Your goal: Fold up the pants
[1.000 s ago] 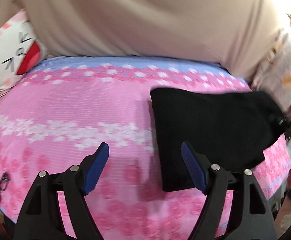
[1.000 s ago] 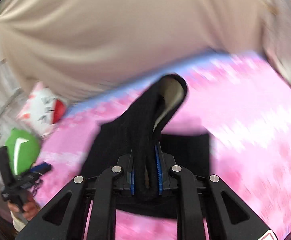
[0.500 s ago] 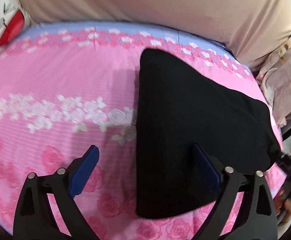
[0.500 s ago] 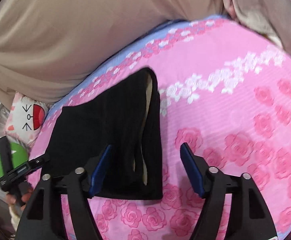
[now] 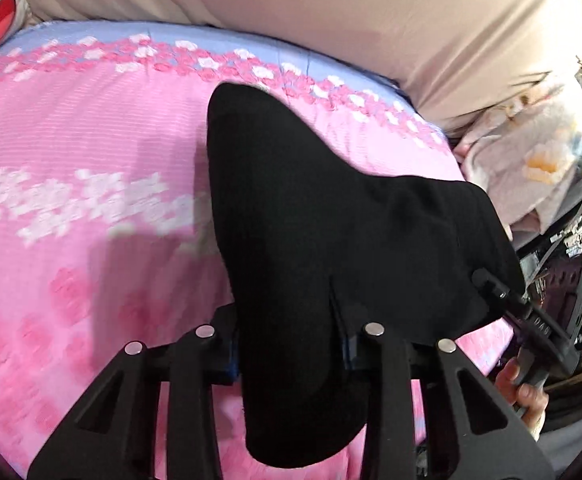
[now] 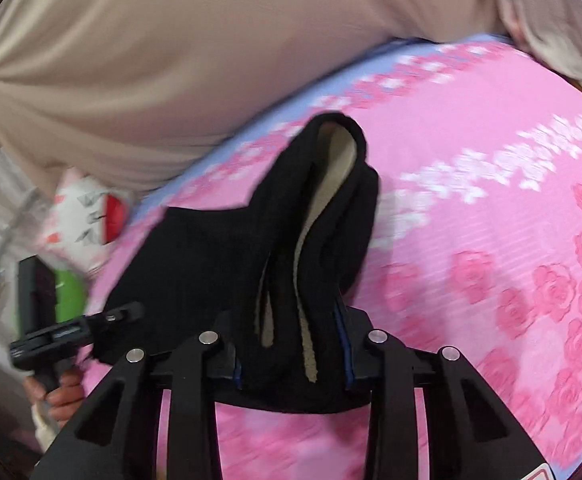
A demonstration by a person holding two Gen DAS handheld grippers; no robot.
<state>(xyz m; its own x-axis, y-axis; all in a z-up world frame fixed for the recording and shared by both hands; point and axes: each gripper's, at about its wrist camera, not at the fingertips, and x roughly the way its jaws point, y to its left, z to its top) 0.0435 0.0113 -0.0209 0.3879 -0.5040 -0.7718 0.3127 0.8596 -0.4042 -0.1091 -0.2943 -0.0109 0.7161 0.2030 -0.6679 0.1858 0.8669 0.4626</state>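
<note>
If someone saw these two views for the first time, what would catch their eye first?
The black pants, folded into a thick bundle, fill the centre of both views, with pale lining showing between the layers in the right view. The left gripper and right gripper are each clamped on a near corner. Beneath lies a vivid pink rose-print sheet, with a beige curtain behind.

Left tongs [image 5: 291, 354] clamped on pants [image 5: 331, 240]; right tongs [image 6: 293, 354] clamped on them too.

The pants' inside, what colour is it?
Cream, a fleecy lining inside the black pants. It shows best in the right wrist view.
</note>
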